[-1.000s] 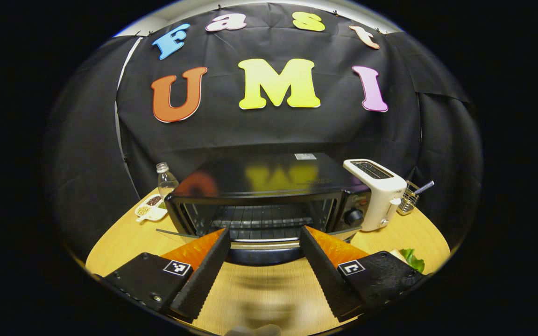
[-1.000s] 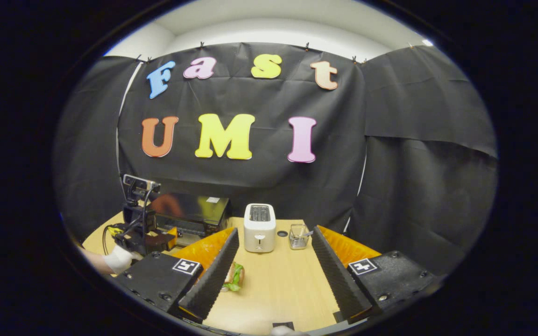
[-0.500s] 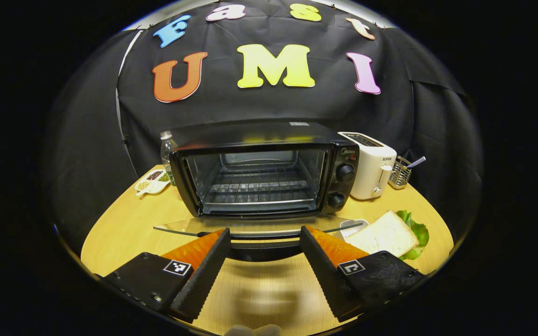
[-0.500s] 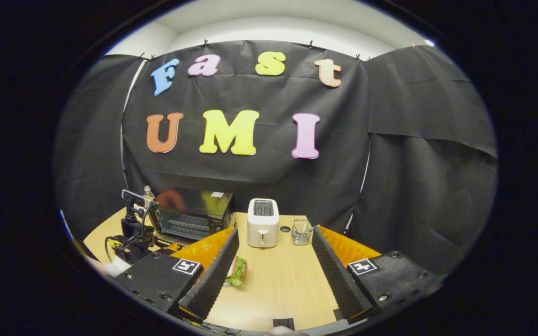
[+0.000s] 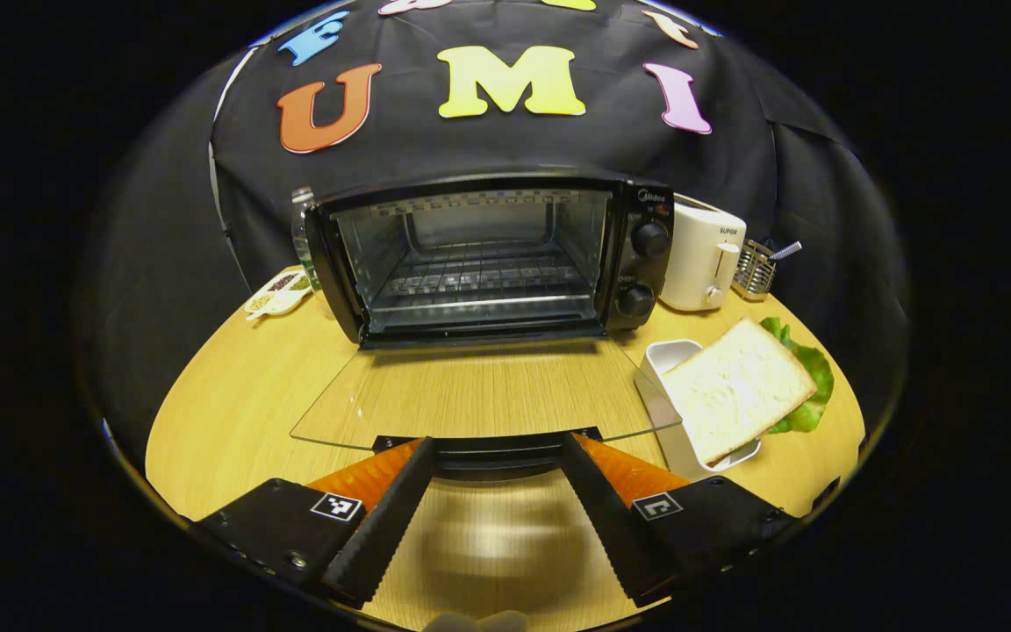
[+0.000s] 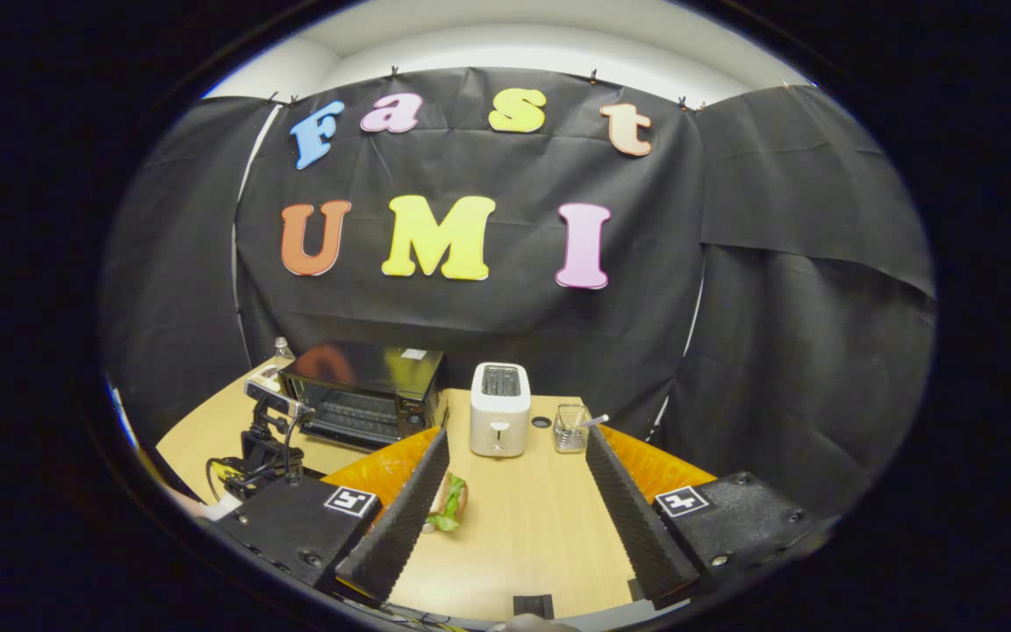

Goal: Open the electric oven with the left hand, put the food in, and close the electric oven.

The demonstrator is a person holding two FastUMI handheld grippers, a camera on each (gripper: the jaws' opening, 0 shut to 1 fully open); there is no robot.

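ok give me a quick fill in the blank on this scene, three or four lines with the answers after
1. The glass door of the black electric oven is swung fully ____.
2. The wire rack inside the oven holds ____.
3. The slice of white bread over green lettuce rests on a white ____.
4. Right of the oven stands a white ____, next to a small wire basket.

Answers: open; nothing; dish; toaster
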